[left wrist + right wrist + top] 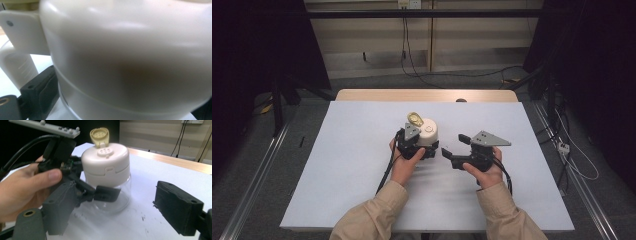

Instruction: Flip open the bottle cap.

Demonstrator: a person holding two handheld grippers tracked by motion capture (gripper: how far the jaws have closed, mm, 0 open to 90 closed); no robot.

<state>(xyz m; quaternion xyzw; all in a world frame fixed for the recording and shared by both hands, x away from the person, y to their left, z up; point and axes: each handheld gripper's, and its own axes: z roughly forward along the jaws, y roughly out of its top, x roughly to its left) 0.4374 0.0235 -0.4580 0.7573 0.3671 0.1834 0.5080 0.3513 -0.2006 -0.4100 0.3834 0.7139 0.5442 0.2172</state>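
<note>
One jar (107, 177), clamped by left gripper (426, 149); right gripper (454, 148) spread.

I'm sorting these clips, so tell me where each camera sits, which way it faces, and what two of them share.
High view: above the person's side, looking forward and down at the table; forearms, left gripper, right gripper.
Left gripper view: on the left gripper, pressed up to the jar; one black jaw at lower left.
Right gripper view: on the right gripper, facing jar and left hand.
All three share the jar.

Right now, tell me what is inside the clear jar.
The clear jar looks empty through its glass wall. The white cap and the left gripper clamped on it cover parts of the interior.
</note>
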